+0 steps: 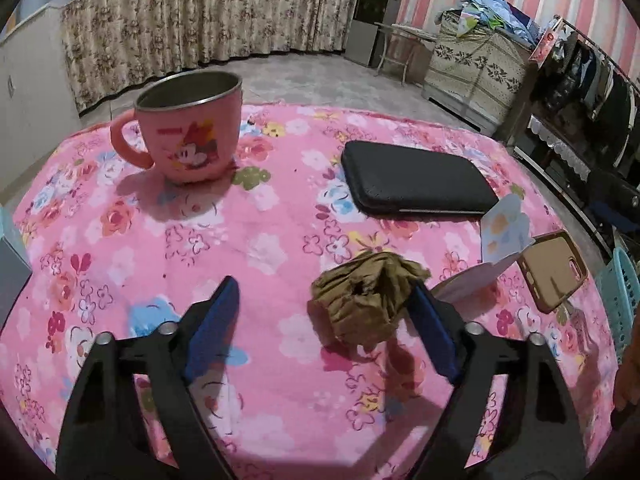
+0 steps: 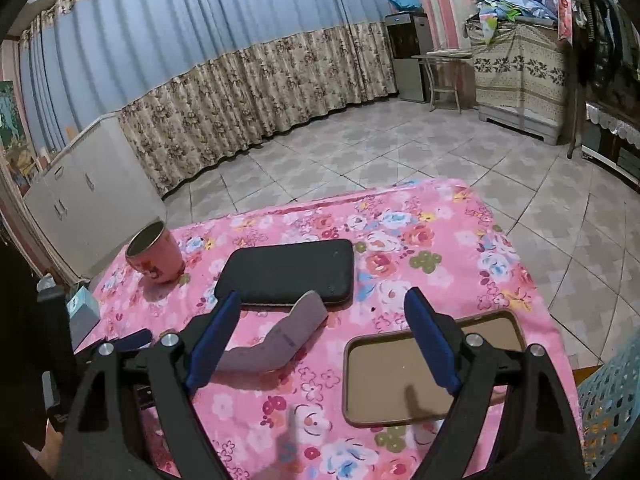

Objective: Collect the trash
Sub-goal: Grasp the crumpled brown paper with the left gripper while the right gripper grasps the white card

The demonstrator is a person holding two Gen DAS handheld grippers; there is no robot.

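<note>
**Jaws spread over a pink floral cloth**

On the pink flowered tablecloth (image 1: pixel 120 240), a pink cartoon-printed mug (image 1: pixel 192 128) stands far left, a black flat case (image 1: pixel 412 180) to its right. The left gripper (image 1: pixel 324 300) is spread, the crumpled brown paper wad (image 1: pixel 364 300) against its right finger only. The right gripper (image 2: pixel 324 320) gapes above a folded card (image 2: pixel 276 340) and a tan phone case (image 2: pixel 400 376).

I can make out very little writing from here. The pink mug (image 1: pixel 188 128) at the far left of the table carries a cartoon mouse print with a short red word above it, too small and blurred for me to read. I find nothing else legible.
</note>
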